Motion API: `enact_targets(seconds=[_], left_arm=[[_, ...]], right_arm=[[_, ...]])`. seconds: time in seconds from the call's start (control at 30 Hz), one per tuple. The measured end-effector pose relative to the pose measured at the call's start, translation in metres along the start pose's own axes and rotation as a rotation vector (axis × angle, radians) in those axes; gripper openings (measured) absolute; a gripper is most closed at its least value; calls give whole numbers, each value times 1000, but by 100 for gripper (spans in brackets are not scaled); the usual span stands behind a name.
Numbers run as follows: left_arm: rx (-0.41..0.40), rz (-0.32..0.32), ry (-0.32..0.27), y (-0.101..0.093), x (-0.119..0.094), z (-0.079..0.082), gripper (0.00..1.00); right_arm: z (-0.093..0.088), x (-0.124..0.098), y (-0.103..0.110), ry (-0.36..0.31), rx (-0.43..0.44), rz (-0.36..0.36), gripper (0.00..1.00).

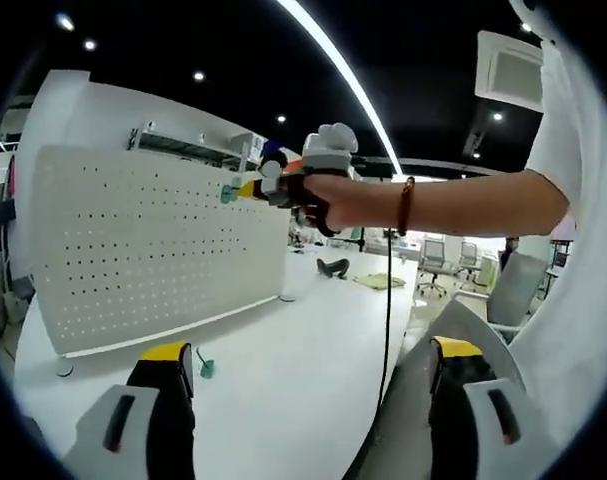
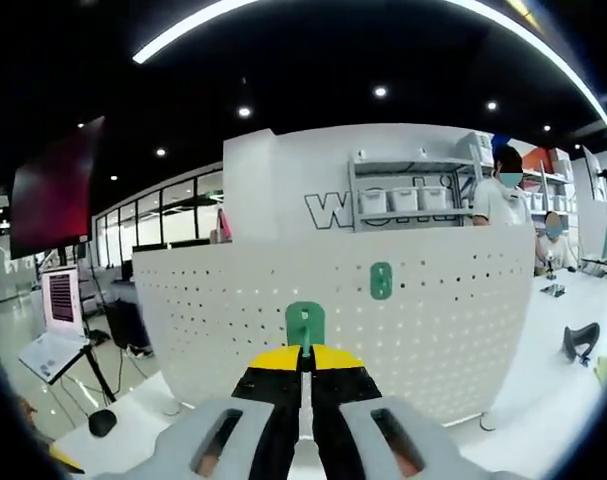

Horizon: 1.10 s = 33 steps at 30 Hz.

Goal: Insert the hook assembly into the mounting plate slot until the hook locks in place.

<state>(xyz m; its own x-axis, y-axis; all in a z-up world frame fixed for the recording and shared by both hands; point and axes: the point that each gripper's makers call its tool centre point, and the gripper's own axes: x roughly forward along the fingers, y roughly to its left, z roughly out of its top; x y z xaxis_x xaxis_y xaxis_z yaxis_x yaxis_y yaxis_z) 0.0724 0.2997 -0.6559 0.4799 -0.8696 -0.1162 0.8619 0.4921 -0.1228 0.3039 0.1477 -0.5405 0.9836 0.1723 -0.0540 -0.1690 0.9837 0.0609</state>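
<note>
On the white table (image 1: 283, 380) stands the perforated mounting plate (image 1: 163, 250), upright on small feet, its grid of holes facing both cameras. It is the largest item and sits well clear of the table edge.

Right gripper (image 2: 305, 372): jaws closed tight on a green hook assembly (image 2: 305, 325), which sticks up above the yellow tips, flat tab toward the plate. In the left gripper view the same right gripper (image 1: 245, 189) is held in a person's hand (image 1: 333, 200) and is up near the plate's upper right corner, hook pointed at the board. I cannot tell from either view whether the hook touches the plate yet; it reads as near, not seated.

Left gripper (image 1: 313, 365): jaws spread wide, nothing between them, hanging low over the table and back from the plate.

Smaller items: a second green hook (image 2: 381, 280) is already mounted on the plate's face, above and right of the held one in the right gripper view. A spare green hook (image 1: 205, 364) lies on the table just in front of the plate's base.

Progress, as judged: pick-up of the held hook is done and the approach is about finished. Left to do: align the tab with a slot, push in, seat until it locks, release.
</note>
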Motion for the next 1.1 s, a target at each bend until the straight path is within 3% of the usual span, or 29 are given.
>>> enact_targets(seconds=[0.53,0.6,1.1], left_arm=[[-28,-16,-13,6,6,-1,100],[4,-14,13,7,6,-6,100],[-7,-12,23,13,7,-12,100]], right_arm=[[3,26,-9,13,16,-14,1],[4,31,-10,11,10,-16,1],[7,52,-17,11,0,-29,1]])
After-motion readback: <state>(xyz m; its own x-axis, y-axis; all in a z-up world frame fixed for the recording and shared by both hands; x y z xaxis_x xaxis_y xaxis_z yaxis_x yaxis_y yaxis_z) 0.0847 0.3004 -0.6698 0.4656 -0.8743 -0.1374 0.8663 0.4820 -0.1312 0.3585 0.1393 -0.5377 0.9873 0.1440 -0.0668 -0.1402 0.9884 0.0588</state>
